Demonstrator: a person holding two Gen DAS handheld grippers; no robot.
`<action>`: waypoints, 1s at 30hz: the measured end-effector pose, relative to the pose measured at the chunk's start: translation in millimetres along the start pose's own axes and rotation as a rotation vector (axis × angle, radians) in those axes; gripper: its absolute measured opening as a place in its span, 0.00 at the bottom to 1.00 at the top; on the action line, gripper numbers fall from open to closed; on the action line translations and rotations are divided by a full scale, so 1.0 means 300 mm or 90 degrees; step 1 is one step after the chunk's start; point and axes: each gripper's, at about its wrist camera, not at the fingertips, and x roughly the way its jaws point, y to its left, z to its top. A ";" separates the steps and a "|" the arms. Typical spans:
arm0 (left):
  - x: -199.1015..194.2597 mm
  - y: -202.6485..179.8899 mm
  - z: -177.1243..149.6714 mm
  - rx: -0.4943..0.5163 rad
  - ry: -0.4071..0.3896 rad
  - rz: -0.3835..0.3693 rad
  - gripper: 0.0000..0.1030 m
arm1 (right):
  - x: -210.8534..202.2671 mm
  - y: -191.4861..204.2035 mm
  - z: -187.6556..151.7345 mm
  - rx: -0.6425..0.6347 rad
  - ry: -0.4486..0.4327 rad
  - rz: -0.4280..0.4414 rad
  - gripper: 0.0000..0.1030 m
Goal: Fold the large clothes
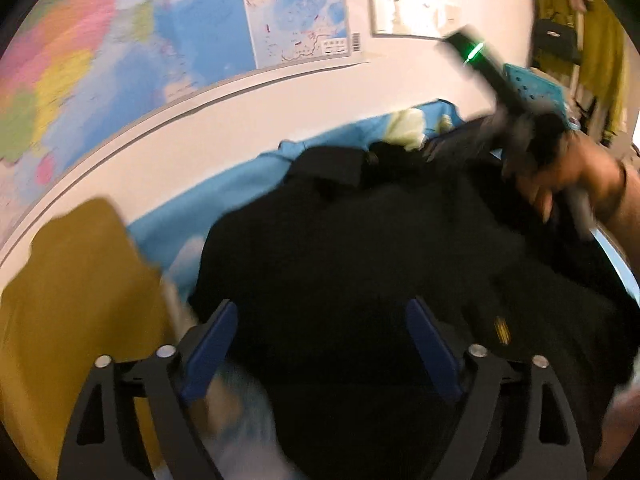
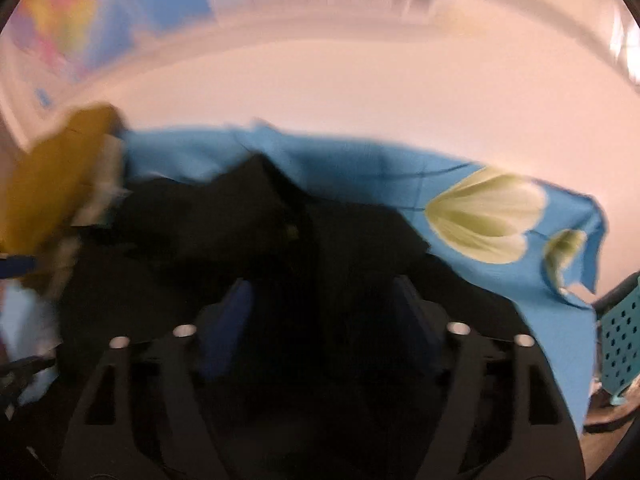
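A large black garment (image 1: pixel 360 240) lies spread on a blue flowered sheet (image 1: pixel 240 184); it also fills the lower middle of the right wrist view (image 2: pixel 280 232). My left gripper (image 1: pixel 322 312) hovers over its near edge, jaws wide apart and empty. My right gripper (image 2: pixel 322 292) is also open above the black cloth, with nothing between its blue pads (image 2: pixel 230 320). In the left wrist view the right gripper's body and the hand holding it (image 1: pixel 560 160) show at the garment's far right side. Both views are blurred by motion.
A mustard-yellow garment (image 1: pixel 80 288) lies at the left, also seen in the right wrist view (image 2: pixel 52 184). A white wall with a coloured map (image 1: pixel 120 60) rises behind the bed. A teal perforated basket (image 2: pixel 620 340) stands at the right. Clothes hang at far right (image 1: pixel 592 48).
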 end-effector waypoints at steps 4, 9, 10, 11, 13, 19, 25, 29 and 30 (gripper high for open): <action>-0.180 0.009 -0.209 -0.027 -0.019 -0.068 0.91 | -0.305 -0.050 -0.194 0.001 -0.048 0.053 0.85; -0.299 0.009 -0.449 -0.098 -0.015 -0.115 0.93 | -0.489 -0.135 -0.585 0.113 0.000 0.104 0.87; -0.313 0.000 -0.497 -0.117 -0.014 -0.133 0.93 | -0.506 -0.155 -0.672 0.147 0.011 0.112 0.87; -0.320 -0.015 -0.541 -0.131 -0.012 -0.138 0.93 | -0.518 -0.164 -0.725 0.171 0.018 0.114 0.87; -0.322 -0.049 -0.601 -0.143 -0.003 -0.150 0.93 | -0.551 -0.194 -0.869 0.240 0.023 0.140 0.87; -0.269 -0.201 -0.631 -0.078 0.009 -0.013 0.84 | -0.579 -0.156 -1.042 0.302 0.017 0.223 0.88; -0.224 -0.165 -0.610 -0.131 0.007 0.026 0.05 | -0.553 -0.083 -1.037 0.264 -0.006 0.224 0.13; -0.409 -0.157 -0.615 -0.089 -0.087 0.136 0.01 | -0.643 -0.098 -1.027 0.268 -0.070 0.235 0.06; -0.453 -0.157 -0.623 -0.075 -0.105 0.170 0.02 | -0.674 -0.109 -1.028 0.268 -0.089 0.222 0.06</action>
